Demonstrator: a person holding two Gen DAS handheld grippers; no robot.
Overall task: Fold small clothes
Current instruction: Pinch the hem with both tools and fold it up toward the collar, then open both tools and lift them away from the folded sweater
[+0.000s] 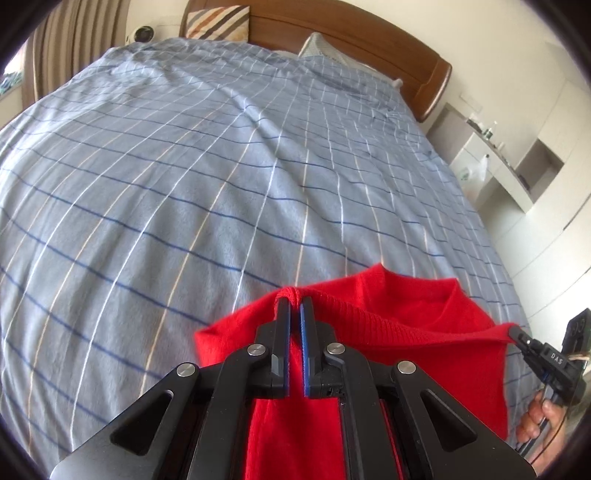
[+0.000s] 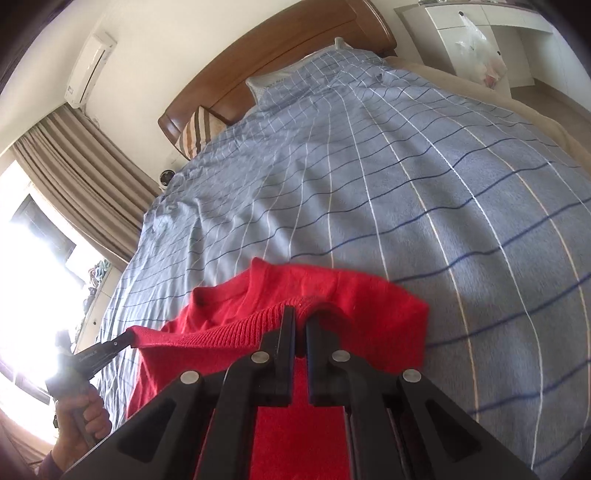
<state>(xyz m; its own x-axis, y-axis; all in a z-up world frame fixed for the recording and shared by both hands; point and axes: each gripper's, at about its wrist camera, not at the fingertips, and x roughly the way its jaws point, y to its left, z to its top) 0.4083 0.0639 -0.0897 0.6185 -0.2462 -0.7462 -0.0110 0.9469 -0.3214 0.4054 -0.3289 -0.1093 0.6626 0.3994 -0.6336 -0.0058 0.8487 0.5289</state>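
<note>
- One red sweater (image 1: 406, 317) is held up above the bed (image 1: 221, 184), near its foot end; the ribbed edge is stretched between the two tongs.
- Left tongs (image 1: 294, 302): clenched on the ribbed edge.
- Right tongs (image 2: 301, 314): clenched on the same edge, further along.
- Progress, judged: early; no fold is seen, and laying flat and folding remain.
- Count: one sweater, two tongs, two pillows at the headboard (image 1: 369, 33).

Red sweater (image 2: 332, 295) in both hand-held grippers.
</note>
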